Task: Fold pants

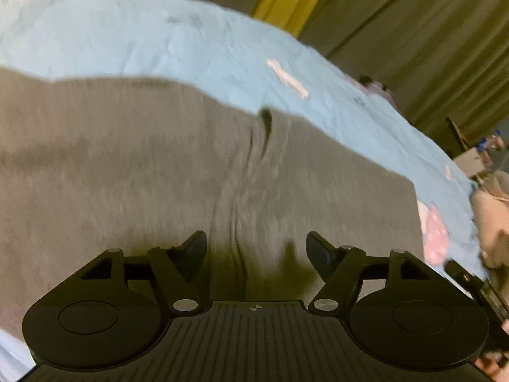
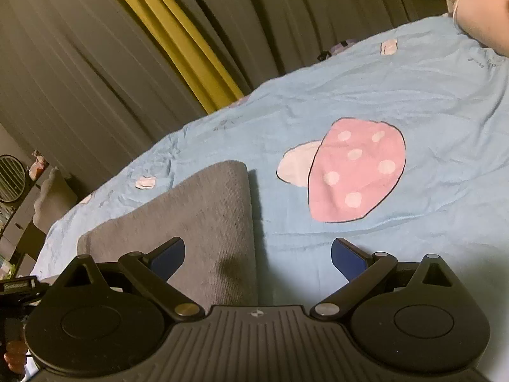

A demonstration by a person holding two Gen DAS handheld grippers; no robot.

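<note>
Judging from how the cloth lies, the fold looks partly done. The grey pants (image 1: 191,165) are spread flat on the light blue bedsheet (image 1: 159,38), and in the left wrist view they fill the lower and middle ground from about 9 o'clock round to 3 o'clock, with a crease or seam running up the middle toward 12 o'clock. Their far edge is straight and tidy, which suggests one fold may be made already; motion blur keeps me from counting layers.

The left tool (image 1: 256,251) hovers just above the grey cloth, its jaws spread wide with nothing between them. The right tool (image 2: 257,256) is likewise spread and empty. In the right wrist view a rounded corner of the pants (image 2: 206,216) sits at about 10 o'clock from the tool's centre, with the left finger over the cloth and the right finger over bare sheet. I cannot tell whether either finger touches the fabric.

A pink spotted mushroom print (image 2: 356,172) lies on the sheet at roughly 1 o'clock, well apart from the pants. Grey curtains with a yellow curtain panel (image 2: 178,41) hang behind the bed toward 11 o'clock.

What seems left: taking hold of an edge or corner with both tools, carrying it across for another fold, and smoothing the bundle. Neither tool has a hold yet.
</note>
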